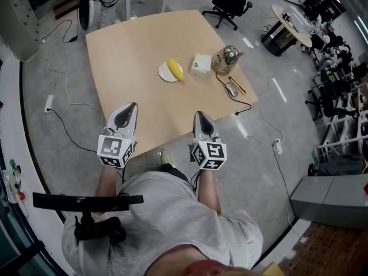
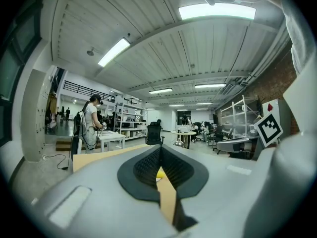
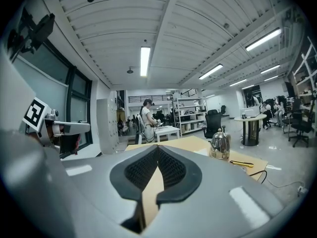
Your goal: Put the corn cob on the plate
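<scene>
Left gripper (image 1: 131, 105): clenched, nothing between the jaws, over the table's (image 1: 138, 45) near edge.
Right gripper (image 1: 199, 114): clenched, empty, at the same edge.
Corn cob (image 1: 175, 69): lying on the plate (image 1: 164, 72), mid-table, well apart from both grippers.
Right of plate: white box (image 1: 200, 65), then kettle (image 1: 226, 59).

Corn cob (image 1: 175, 69) noted as yellow; plate (image 1: 164, 73) as white, both upper centre of the head view. Surface (image 1: 132, 45) recorded as pale tan. Kettle (image 1: 226, 59) seen as shiny silver, box (image 1: 200, 65) as whitish. Left claw (image 1: 133, 104) and right claw (image 1: 198, 114) logged as grey, pads (image 2: 141, 167) as black and ribbed. Marker cubes (image 1: 117, 150) patterned in black-and-white squares. Floor (image 1: 276, 171) recorded as grey.
</scene>
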`<action>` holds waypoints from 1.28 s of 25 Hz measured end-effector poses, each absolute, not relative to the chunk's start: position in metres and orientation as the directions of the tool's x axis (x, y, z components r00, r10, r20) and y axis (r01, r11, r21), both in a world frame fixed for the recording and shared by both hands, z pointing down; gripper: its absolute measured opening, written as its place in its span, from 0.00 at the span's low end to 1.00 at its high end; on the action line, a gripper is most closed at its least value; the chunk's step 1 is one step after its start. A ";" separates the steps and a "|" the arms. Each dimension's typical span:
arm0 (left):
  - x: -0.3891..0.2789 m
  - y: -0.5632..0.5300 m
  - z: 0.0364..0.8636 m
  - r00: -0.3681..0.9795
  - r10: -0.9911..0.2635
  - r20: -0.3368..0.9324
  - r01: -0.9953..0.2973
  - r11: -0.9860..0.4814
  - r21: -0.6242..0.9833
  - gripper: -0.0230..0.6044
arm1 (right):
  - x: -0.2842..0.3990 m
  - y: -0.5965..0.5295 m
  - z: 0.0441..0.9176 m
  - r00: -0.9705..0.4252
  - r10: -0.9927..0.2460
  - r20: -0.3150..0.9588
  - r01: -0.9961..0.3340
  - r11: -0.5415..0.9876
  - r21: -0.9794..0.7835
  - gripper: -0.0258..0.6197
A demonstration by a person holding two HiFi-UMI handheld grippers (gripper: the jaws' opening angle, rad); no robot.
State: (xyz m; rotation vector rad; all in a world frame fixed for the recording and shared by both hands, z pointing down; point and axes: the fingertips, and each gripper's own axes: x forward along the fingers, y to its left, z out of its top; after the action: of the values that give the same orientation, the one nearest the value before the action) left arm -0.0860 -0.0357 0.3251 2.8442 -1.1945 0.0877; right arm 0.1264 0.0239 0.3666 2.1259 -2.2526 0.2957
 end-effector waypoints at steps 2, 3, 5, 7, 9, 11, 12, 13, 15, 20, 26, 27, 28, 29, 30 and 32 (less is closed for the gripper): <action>-0.085 -0.037 0.325 0.701 -0.710 0.073 -0.713 -0.701 0.028 0.07 | 0.127 0.023 0.366 -0.064 -0.987 0.146 -0.992 0.047 -0.121 0.05; -0.085 -0.038 0.325 0.701 -0.709 0.073 -0.712 -0.701 0.028 0.07 | 0.127 0.023 0.365 -0.063 -0.988 0.144 -0.992 0.046 -0.121 0.05; -0.085 -0.037 0.324 0.702 -0.709 0.072 -0.712 -0.702 0.027 0.07 | 0.127 0.024 0.364 -0.062 -0.988 0.143 -0.992 0.045 -0.119 0.05; -0.085 -0.037 0.324 0.703 -0.708 0.073 -0.711 -0.703 0.026 0.07 | 0.127 0.024 0.364 -0.059 -0.988 0.142 -0.992 0.043 -0.115 0.05; -0.085 -0.037 0.326 0.704 -0.707 0.075 -0.710 -0.704 0.027 0.07 | 0.128 0.025 0.365 -0.053 -0.989 0.141 -0.993 0.037 -0.111 0.05; -0.085 -0.037 0.327 0.704 -0.706 0.076 -0.709 -0.704 0.027 0.07 | 0.128 0.025 0.365 -0.048 -0.989 0.142 -0.993 0.032 -0.110 0.05; -0.085 -0.038 0.327 0.704 -0.706 0.076 -0.709 -0.704 0.027 0.07 | 0.129 0.025 0.365 -0.047 -0.989 0.142 -0.993 0.031 -0.111 0.05; -0.084 -0.038 0.326 0.704 -0.706 0.077 -0.709 -0.704 0.027 0.07 | 0.129 0.024 0.365 -0.047 -0.989 0.143 -0.993 0.031 -0.112 0.05; -0.083 -0.039 0.325 0.704 -0.706 0.077 -0.710 -0.704 0.027 0.07 | 0.130 0.023 0.364 -0.050 -0.988 0.146 -0.993 0.033 -0.118 0.05; -0.083 -0.039 0.324 0.703 -0.706 0.080 -0.710 -0.704 0.026 0.07 | 0.127 0.022 0.366 -0.065 -0.986 0.151 -0.991 0.046 -0.126 0.05; -0.083 -0.039 0.324 0.703 -0.706 0.082 -0.710 -0.704 0.022 0.07 | 0.127 0.020 0.366 -0.076 -0.985 0.152 -0.991 0.058 -0.122 0.05; -0.083 -0.038 0.325 0.704 -0.706 0.083 -0.709 -0.705 0.022 0.07 | 0.126 0.020 0.366 -0.078 -0.985 0.153 -0.991 0.060 -0.122 0.05; -0.083 -0.038 0.325 0.704 -0.705 0.083 -0.709 -0.705 0.022 0.07 | 0.125 0.020 0.366 -0.081 -0.985 0.154 -0.991 0.062 -0.121 0.05; -0.084 -0.038 0.325 0.703 -0.706 0.084 -0.709 -0.705 0.022 0.07 | 0.124 0.020 0.367 -0.083 -0.984 0.155 -0.991 0.065 -0.120 0.05; -0.084 -0.037 0.326 0.703 -0.706 0.086 -0.710 -0.704 0.022 0.07 | 0.123 0.020 0.367 -0.086 -0.984 0.156 -0.990 0.067 -0.120 0.05; -0.086 -0.038 0.326 0.701 -0.707 0.088 -0.711 -0.702 0.022 0.07 | 0.121 0.019 0.367 -0.090 -0.984 0.157 -0.990 0.071 -0.123 0.05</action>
State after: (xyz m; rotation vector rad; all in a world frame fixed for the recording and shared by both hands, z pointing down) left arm -0.0857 -0.0378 0.3257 2.8471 -1.1882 0.1122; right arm 0.1210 0.0188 0.3671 2.0975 -2.2749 0.3074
